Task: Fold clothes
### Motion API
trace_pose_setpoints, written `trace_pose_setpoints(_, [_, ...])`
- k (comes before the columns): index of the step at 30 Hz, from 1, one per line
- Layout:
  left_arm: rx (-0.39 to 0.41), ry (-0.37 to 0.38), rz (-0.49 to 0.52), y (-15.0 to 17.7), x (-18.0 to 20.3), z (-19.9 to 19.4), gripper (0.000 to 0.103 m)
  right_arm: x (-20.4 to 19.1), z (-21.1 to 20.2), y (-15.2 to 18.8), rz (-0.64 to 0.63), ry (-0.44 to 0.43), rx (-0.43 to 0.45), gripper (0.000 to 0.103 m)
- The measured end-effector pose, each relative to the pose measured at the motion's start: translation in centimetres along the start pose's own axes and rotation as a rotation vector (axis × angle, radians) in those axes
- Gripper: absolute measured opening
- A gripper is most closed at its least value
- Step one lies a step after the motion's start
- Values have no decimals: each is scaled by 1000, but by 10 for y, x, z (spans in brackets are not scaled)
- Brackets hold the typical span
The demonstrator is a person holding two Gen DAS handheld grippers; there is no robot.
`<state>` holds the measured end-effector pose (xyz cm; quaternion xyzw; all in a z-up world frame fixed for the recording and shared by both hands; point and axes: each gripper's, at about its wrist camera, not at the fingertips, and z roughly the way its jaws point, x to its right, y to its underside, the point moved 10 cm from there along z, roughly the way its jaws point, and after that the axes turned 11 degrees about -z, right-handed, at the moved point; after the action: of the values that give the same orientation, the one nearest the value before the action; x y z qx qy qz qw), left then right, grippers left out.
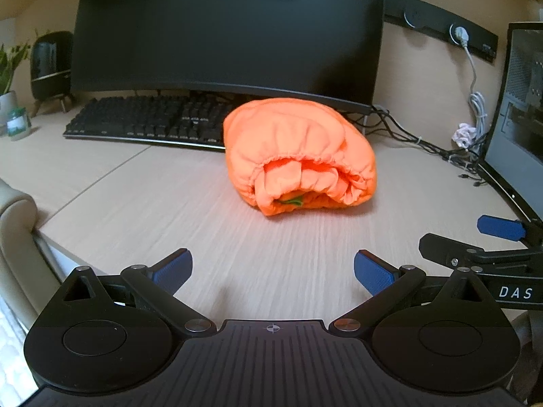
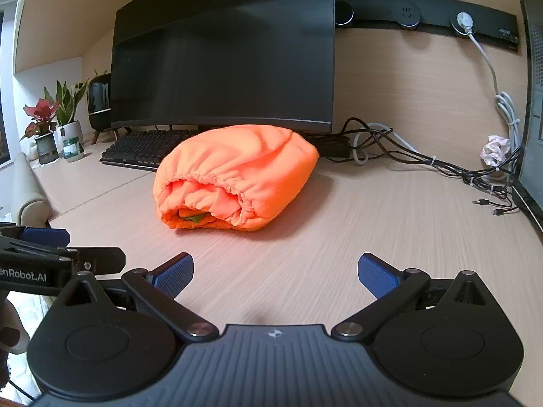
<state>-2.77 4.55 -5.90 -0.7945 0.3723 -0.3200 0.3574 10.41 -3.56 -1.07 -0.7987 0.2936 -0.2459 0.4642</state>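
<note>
An orange garment (image 1: 298,156) lies rolled into a compact bundle on the wooden desk (image 1: 169,203), its elastic hem facing me with a green tag showing underneath. It also shows in the right wrist view (image 2: 234,176). My left gripper (image 1: 273,271) is open and empty, held back from the bundle near the desk's front. My right gripper (image 2: 275,273) is open and empty too, also short of the bundle. The right gripper's fingers (image 1: 499,227) show at the right edge of the left wrist view.
A black monitor (image 1: 227,30) and keyboard (image 1: 146,122) stand behind the bundle. Cables (image 2: 424,159) and a crumpled tissue (image 2: 495,149) lie at the back right beside a computer case (image 1: 519,101). Potted plants (image 2: 51,125) and a black speaker (image 2: 98,101) stand far left.
</note>
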Motion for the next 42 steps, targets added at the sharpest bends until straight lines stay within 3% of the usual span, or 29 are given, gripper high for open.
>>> trace_pose_setpoints(42, [-40, -14, -10, 8, -2, 6, 103, 2, 5, 6, 4, -10, -21, 103])
